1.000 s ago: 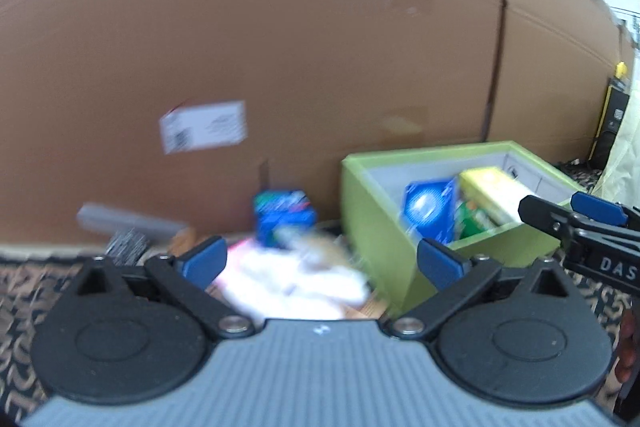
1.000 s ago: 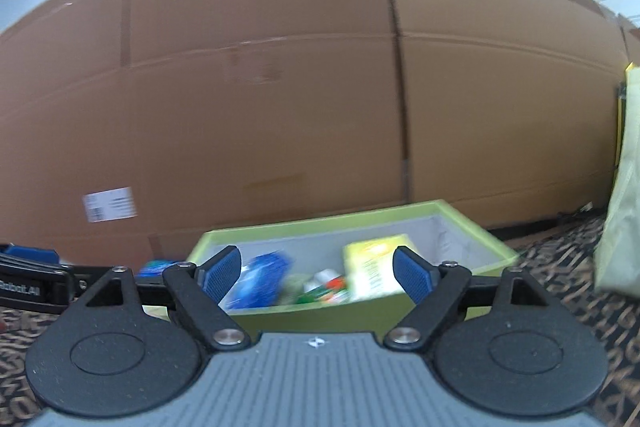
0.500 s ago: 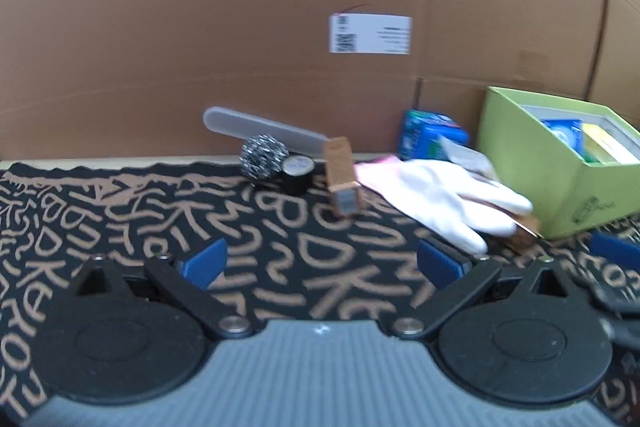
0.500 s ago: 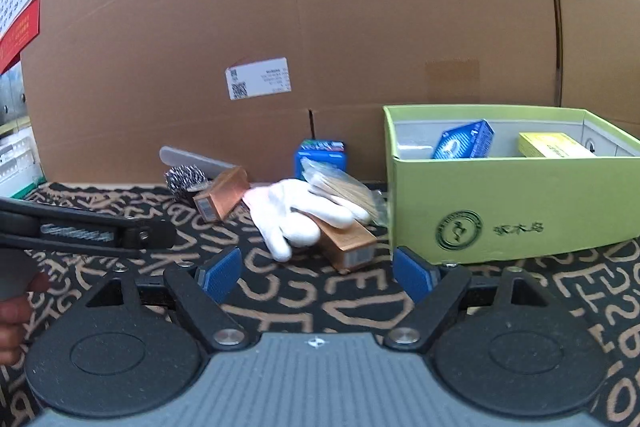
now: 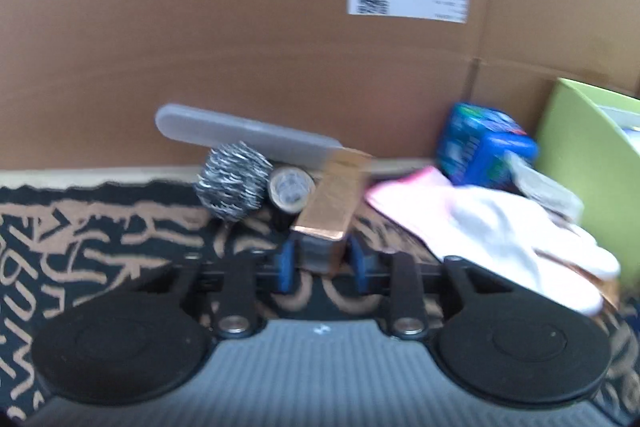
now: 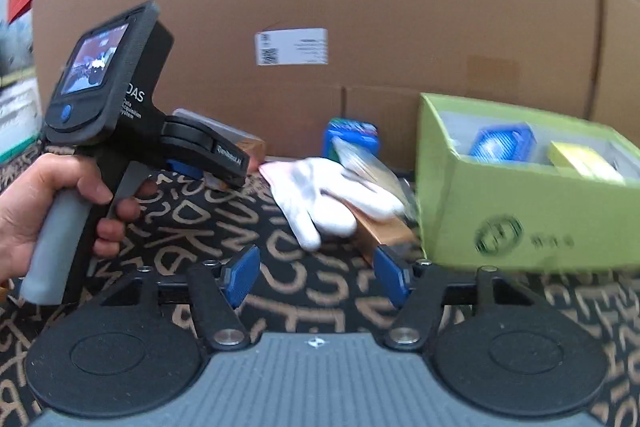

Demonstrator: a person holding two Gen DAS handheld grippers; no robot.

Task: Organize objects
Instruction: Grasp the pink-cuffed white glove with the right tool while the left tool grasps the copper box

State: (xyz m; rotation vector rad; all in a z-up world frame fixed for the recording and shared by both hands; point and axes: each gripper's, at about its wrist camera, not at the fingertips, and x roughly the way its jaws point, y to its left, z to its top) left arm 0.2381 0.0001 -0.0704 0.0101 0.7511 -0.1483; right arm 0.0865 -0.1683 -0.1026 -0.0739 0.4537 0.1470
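The green cardboard box (image 6: pixel 500 211) sits open at the right on the patterned mat (image 6: pixel 224 223), holding a blue packet (image 6: pixel 502 143) and a yellow packet (image 6: pixel 580 161) side by side; anything deeper in is hidden by its wall. Just left of it lies a soft white glove (image 6: pixel 324 195) with a pink cuff, draped over a flat brown carton (image 6: pixel 384 233), with a crinkly clear bag (image 6: pixel 360 163) on top. Behind stands a glossy blue carton (image 5: pixel 482 143) against the big corrugated cardboard wall (image 5: pixel 240 27).

Farther left a wiry steel scourer (image 5: pixel 232 183), a roll of tape (image 5: pixel 290 187) and a long grey plastic case (image 5: pixel 244 133) are bunched together. The left tool (image 5: pixel 322 263) has its blue pads drawn in on either side of the near end of a copper-coloured box (image 5: pixel 334 199), seemingly clamped on it. The right tool (image 6: pixel 316 277) hovers over the mat, pads wide apart, holding nothing.
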